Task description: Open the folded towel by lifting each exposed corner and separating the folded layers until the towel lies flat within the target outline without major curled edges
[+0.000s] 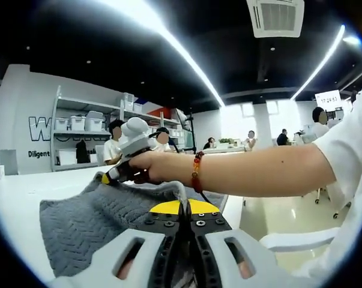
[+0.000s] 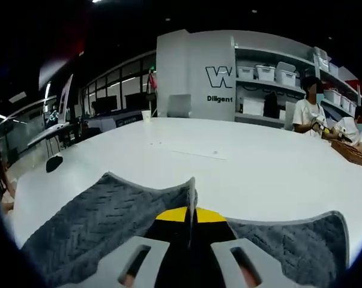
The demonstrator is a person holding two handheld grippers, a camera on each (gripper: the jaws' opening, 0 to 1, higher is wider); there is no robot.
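Left gripper view: your left gripper [image 1: 185,207] jaws pinched towel [image 1: 84,225] edge. Right gripper [image 2: 191,210] jaws likewise pinched edge; bare table [image 2: 241,171] stretched ahead.

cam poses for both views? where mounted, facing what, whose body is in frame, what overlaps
Left gripper view: rides the left gripper, jaws closed on the grey towel; faces the shelving wall. The person's forearm crosses it, the hand holding the right gripper at the towel's far edge.
Right gripper view: rides the right gripper, jaws closed on a raised towel edge; faces across the white table to the shelves.
Shared: towel, table, shelving wall.
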